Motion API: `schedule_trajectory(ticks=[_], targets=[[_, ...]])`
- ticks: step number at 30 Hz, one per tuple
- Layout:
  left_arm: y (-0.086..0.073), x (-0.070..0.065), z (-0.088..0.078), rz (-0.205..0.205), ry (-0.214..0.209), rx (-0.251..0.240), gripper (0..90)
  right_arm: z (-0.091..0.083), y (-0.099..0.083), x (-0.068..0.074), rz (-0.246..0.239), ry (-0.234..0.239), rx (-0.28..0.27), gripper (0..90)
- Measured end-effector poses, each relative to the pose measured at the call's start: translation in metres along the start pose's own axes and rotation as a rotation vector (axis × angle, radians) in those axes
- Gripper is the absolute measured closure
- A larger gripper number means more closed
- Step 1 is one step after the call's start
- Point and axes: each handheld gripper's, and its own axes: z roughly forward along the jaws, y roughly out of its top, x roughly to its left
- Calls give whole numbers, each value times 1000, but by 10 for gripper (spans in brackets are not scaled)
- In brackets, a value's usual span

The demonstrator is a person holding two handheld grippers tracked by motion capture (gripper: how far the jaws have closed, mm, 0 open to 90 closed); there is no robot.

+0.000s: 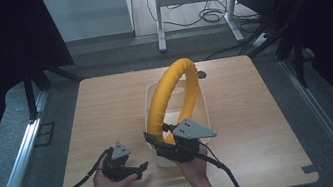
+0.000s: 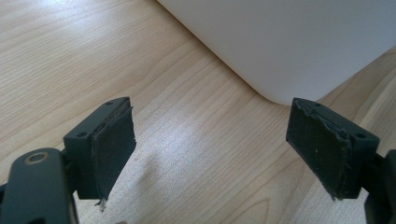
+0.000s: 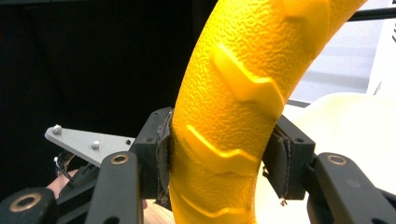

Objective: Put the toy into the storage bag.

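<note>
A thick yellow ring-shaped tube (image 1: 174, 92) with a pebbled, ridged skin stands upright in a white tub (image 1: 204, 113) at the table's middle. My right gripper (image 1: 162, 142) is shut on the ring's (image 3: 224, 126) lower near part, both pads pressed into its sides. My left gripper (image 1: 138, 170) rests low on the table to the left of the tub, jaws open and nothing between them. In the left gripper view the pads (image 2: 114, 147) stand wide apart over bare wood, with the tub's rounded white corner (image 2: 280, 46) just ahead.
The wooden table (image 1: 107, 113) has free surface to the left and right of the tub. Beyond its far edge stand a desk frame and floor cables (image 1: 207, 13). Dark curtains hang on both sides.
</note>
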Motion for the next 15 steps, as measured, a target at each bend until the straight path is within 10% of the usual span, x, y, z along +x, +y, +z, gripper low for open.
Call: schedule_trajectory(ticks=[15], targets=[[0, 0, 1, 2, -6, 12, 156, 4, -7, -3, 19, 3, 97, 445]])
